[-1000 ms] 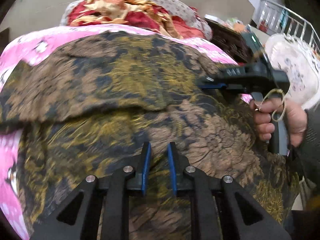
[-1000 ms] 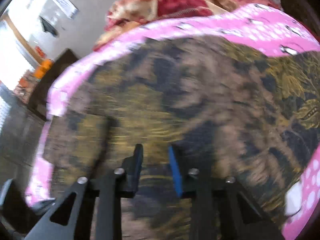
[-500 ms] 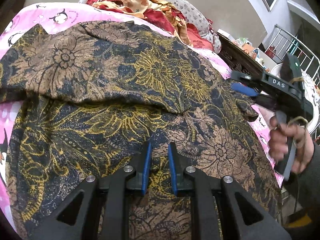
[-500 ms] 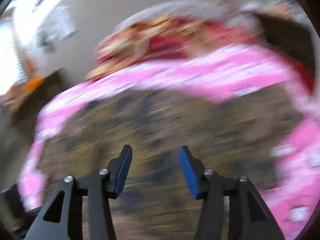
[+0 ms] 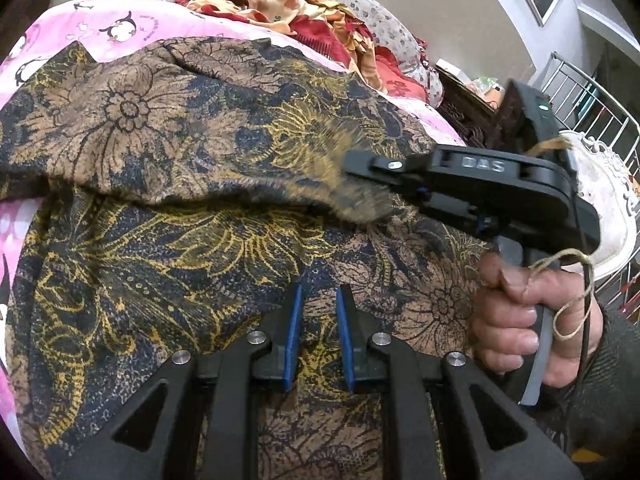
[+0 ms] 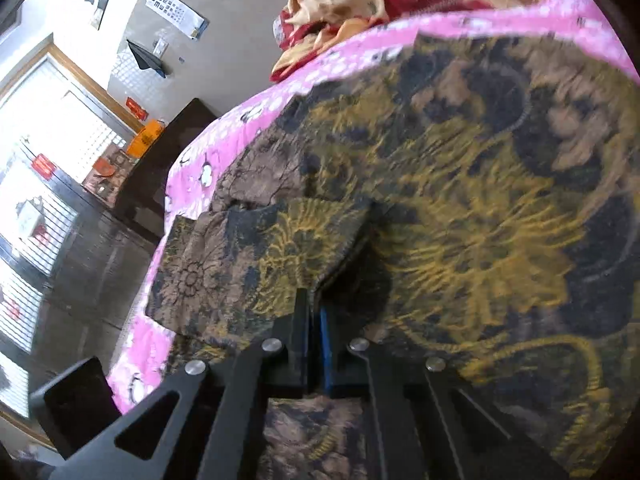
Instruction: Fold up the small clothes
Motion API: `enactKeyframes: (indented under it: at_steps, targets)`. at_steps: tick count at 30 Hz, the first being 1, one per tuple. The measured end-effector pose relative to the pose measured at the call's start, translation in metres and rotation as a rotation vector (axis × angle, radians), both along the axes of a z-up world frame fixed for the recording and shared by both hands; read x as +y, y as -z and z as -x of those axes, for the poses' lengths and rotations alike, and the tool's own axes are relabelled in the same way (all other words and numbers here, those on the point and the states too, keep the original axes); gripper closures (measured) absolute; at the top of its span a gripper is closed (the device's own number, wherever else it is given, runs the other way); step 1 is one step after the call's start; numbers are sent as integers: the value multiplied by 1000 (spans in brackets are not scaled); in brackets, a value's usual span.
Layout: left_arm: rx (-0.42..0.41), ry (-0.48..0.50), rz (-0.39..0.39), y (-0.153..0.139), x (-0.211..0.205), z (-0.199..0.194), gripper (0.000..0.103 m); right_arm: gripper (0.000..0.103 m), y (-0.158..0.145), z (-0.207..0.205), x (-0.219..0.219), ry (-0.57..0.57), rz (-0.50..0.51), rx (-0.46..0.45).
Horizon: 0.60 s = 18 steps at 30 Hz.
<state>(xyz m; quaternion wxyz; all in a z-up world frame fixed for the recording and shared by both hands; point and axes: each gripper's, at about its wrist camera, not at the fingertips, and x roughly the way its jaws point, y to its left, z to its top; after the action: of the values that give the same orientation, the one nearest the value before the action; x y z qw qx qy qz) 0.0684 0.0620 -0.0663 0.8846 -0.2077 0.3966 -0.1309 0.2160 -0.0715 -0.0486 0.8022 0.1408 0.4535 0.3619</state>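
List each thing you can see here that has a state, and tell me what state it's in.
Patterned garment: spread on the pink sheet, one flap folded over, its edge lifted.
Left gripper: shut, garment cloth between its pads.
Right gripper: jaws just closed, pinching the garment's edge.
Pink sheet: flat under the garment.
Red and gold cloth: crumpled in a heap behind.

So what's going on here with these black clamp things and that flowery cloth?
A person is folding a brown and gold floral garment spread on a pink penguin-print bedsheet, using a hand-held gripper in each hand. The right gripper has just closed its jaws on a fold of the garment at its right side, with the cloth pinched between them. The left gripper sits over the near part of the garment, its jaws drawn in. A heap of red and cream bedding lies behind.
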Motion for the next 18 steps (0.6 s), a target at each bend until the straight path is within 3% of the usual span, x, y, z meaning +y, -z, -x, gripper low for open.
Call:
enactKeyframes:
  at_steps: [4, 10, 14, 18]
  targets:
    - [0, -1, -1, 0, -1, -1, 103, 99, -18, -5, -30, 59, 63, -61]
    - [0, -1, 0, 0, 0, 0, 103, 99, -46, -25, -112, 185, 296, -101]
    - [1, -1, 4, 0, -1, -1, 103, 99, -46, -29, -166, 223, 354, -59]
    - [2, 0, 16, 0, 0, -1, 103, 99, -34, -26, -186, 233, 395, -51]
